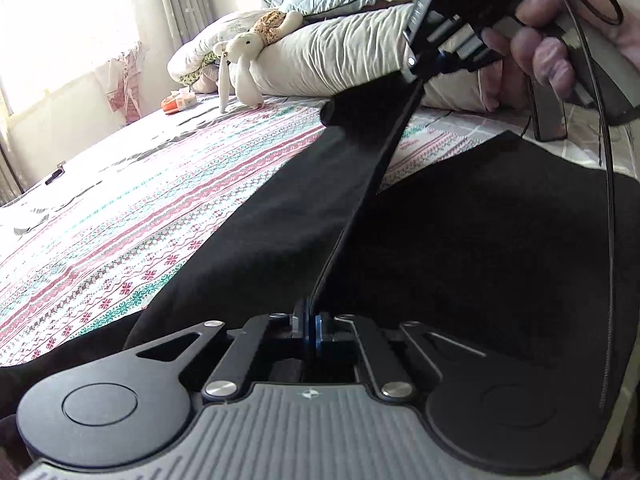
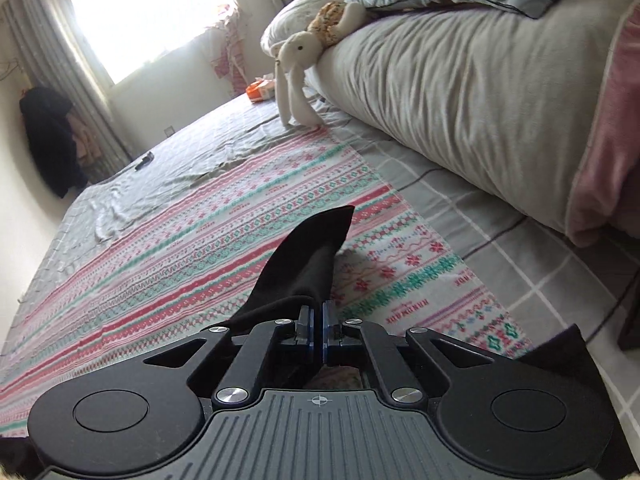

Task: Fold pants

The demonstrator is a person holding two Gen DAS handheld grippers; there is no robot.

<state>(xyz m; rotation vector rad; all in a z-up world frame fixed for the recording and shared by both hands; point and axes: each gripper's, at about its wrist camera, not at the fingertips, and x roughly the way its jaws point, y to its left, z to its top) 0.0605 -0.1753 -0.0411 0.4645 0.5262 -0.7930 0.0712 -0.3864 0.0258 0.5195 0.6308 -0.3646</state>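
The black pants (image 1: 460, 240) lie on the patterned blanket (image 1: 140, 216) on the bed. My left gripper (image 1: 310, 326) is shut on an edge of the pants. The edge runs taut and lifted up to my right gripper (image 1: 420, 62), seen at the top right of the left wrist view, held in a hand. In the right wrist view my right gripper (image 2: 319, 330) is shut on a black corner of the pants (image 2: 304, 252), which sticks up past the fingertips above the blanket (image 2: 200, 240).
A folded duvet (image 2: 460, 100) and pillows lie along the right side of the bed. A white plush rabbit (image 2: 296, 76) leans on them. An orange packet (image 2: 260, 90) and a small dark object (image 2: 144, 162) lie farther off. A window (image 2: 148, 12) is beyond.
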